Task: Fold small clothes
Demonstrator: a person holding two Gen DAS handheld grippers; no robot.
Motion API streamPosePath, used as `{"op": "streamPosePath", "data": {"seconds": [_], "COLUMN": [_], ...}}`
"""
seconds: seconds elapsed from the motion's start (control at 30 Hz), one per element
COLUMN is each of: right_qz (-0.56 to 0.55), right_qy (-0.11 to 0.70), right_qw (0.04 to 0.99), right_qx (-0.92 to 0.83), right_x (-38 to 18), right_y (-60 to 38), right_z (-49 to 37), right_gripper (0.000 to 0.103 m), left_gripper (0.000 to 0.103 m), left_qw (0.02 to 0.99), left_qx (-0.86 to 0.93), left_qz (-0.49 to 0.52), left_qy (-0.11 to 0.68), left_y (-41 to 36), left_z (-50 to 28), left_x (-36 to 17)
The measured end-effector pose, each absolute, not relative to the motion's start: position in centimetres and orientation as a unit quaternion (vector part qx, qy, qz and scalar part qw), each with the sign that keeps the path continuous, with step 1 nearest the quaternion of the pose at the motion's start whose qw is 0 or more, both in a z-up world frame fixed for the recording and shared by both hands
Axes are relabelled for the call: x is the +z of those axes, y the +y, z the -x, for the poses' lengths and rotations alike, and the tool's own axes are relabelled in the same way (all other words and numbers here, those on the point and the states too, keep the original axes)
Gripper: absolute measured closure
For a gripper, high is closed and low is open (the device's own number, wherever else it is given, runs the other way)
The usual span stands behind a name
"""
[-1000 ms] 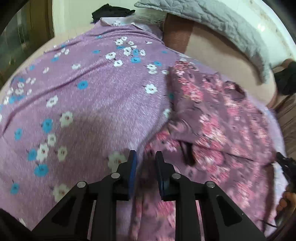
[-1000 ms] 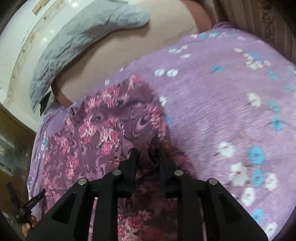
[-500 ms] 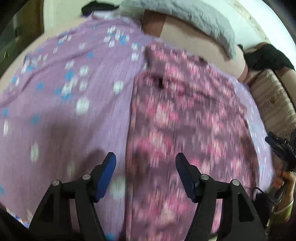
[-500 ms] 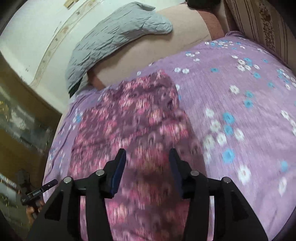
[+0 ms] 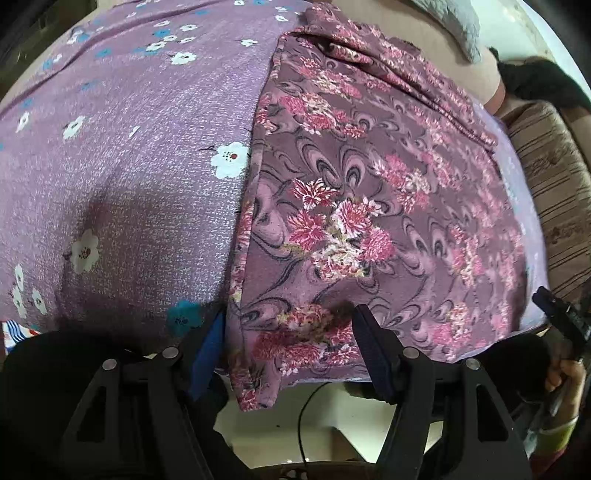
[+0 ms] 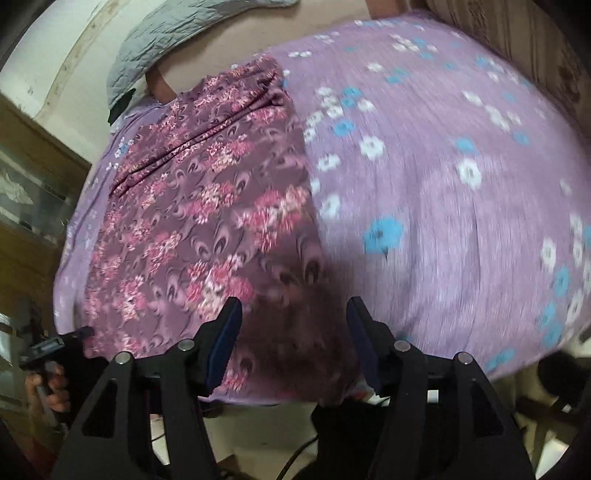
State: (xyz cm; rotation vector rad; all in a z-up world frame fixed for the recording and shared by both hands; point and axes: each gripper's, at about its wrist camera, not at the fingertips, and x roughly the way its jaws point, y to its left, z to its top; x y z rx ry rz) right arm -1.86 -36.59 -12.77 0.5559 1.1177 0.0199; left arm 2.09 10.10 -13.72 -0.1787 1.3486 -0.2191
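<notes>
1. Here's the garment point(image 5: 369, 184), a maroon piece with pink flower print, lying flat on the bed point(image 5: 129, 155), which wears a lilac sheet with white and blue flowers. Its near hem hangs just over the bed's front edge.
2. Left gripper point(image 5: 288, 354) sits at that front edge, over the garment's near left corner. Its jaws have just been opening and stand wide apart, with cloth showing between them but nothing pinched.
3. Right gripper point(image 6: 293, 339) is at the same front edge, above the garment's near right corner point(image 6: 295, 350). Its jaws have just been opening too, apart now, with no pad pressing on the fabric.
4. So both are empty, and the garment rests on its own, smooth across the middle.
5. At the end of the garment away from the front edge, a band of gathered folds point(image 5: 388, 70) runs across it, beside the grey quilt point(image 6: 177, 33) at the head of the bed.
6. Handling call: this looks like thin, light, floppy cloth. It should drape and slide, and one layer may slip off another if dragged.
7. Best hold, I'd say: pinch each near corner right at the hem, taking all layers together, then lift both evenly so the fold lands straight.
8. Risk to watch: grabbing the sheet along with the garment at that edge.
</notes>
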Motion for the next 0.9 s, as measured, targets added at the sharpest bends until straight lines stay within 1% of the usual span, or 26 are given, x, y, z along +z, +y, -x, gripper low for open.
{"op": "streamPosePath", "data": {"seconds": [0.1,0.2,0.27,0.3,0.33,0.37,0.4,0.43,0.63,0.8,0.9], "right_qz": [-0.259,-0.248,-0.250,-0.248,-0.242,-0.236,-0.238,-0.246,-0.263,-0.303,-0.310], "right_qy": [0.546,0.585,0.595,0.598,0.601,0.604,0.603,0.598,0.551,0.484,0.448], "right_qw": [0.797,0.772,0.764,0.762,0.762,0.762,0.762,0.763,0.790,0.817,0.833], "right_qx": [-0.005,-0.004,0.008,0.009,0.003,-0.007,-0.007,0.004,0.041,0.080,0.093], "right_x": [-13.7,-15.2,-15.8,-16.0,-16.0,-16.0,-16.0,-15.9,-13.4,-10.4,-8.1], "right_y": [-36.3,-35.6,-35.0,-34.9,-34.8,-34.9,-35.0,-35.1,-34.9,-35.7,-35.9], "right_z": [2.0,1.8,1.5,1.3,1.2,1.2,1.3,1.4,3.1,4.1,3.8], "right_gripper": [0.043,0.043,0.043,0.045,0.052,0.071,0.091,0.097,0.097,0.097,0.097], "left_gripper": [0.034,0.036,0.038,0.043,0.052,0.059,0.077,0.096,0.100,0.100,0.100], "left_qw": [0.774,0.775,0.776,0.777,0.779,0.782,0.783,0.782,0.801,0.817,0.822], "left_qx": [-0.101,-0.101,-0.098,-0.092,-0.086,-0.084,-0.090,-0.103,-0.148,-0.160,-0.169], "left_qz": [0.067,0.060,0.052,0.045,0.039,0.034,0.037,0.047,0.079,0.100,0.138], "left_qy": [0.621,0.621,0.621,0.621,0.620,0.617,0.614,0.613,0.575,0.545,0.525], "left_y": [9.7,9.5,9.3,9.2,9.0,9.0,9.1,9.2,9.7,10.6,11.6], "left_z": [-2.0,-1.9,-2.0,-2.0,-2.1,-2.0,-2.0,-1.8,-0.4,0.1,-0.5], "left_x": [-13.8,-14.0,-14.0,-14.0,-14.0,-13.9,-13.7,-13.5,-10.9,-8.4,-6.6]}}
